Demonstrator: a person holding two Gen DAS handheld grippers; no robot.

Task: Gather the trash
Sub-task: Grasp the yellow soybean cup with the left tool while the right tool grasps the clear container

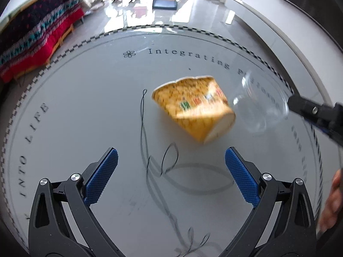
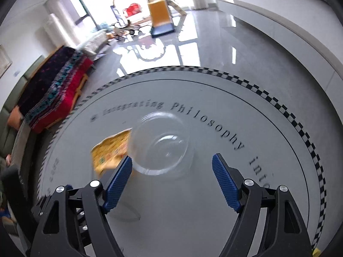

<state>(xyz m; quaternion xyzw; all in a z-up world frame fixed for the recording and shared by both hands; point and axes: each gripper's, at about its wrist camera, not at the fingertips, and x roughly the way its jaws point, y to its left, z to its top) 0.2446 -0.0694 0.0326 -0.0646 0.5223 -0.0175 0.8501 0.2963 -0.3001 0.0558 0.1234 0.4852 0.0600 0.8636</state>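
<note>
While both sets of fingers gape: yellow paper cup (image 1: 193, 109) on its side beside clear plastic cup (image 2: 160, 143).

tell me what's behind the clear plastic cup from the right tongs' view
A crushed yellow paper cup lies behind the clear plastic cup, to its left. The clear cup's rim covers its near end.

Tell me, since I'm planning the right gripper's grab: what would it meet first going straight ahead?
Probably the clear plastic cup, lying right ahead of the open right gripper. The yellow paper cup sits off to its left. Depth is uncertain.
</note>
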